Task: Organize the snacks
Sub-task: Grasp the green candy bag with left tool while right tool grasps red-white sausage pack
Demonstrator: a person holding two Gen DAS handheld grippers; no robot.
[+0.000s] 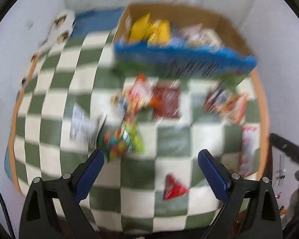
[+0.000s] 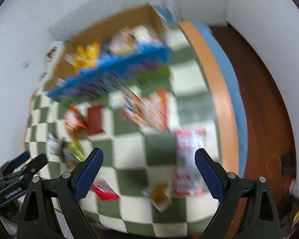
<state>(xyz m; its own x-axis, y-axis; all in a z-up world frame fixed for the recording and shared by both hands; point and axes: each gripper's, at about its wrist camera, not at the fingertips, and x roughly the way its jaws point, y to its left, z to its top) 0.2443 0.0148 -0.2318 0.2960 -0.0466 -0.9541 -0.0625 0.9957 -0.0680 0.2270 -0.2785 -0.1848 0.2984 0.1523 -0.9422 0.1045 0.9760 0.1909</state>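
Both grippers hang over the bench [image 1: 169, 139] with its green-and-white checked cloth, pointing steeply down. The left gripper [image 1: 150, 157] is spread wide and empty; the right gripper [image 2: 148, 155] is spread the same, nothing between its pads. Loose snack packets [image 1: 149, 97] lie scattered ahead of the fingers, a red packet [image 1: 173, 187] nearest the left one. Beyond them stands the open cardboard box [image 1: 235, 29], already part-filled, likely where the packets belong, hence the wide jaws ready to pick
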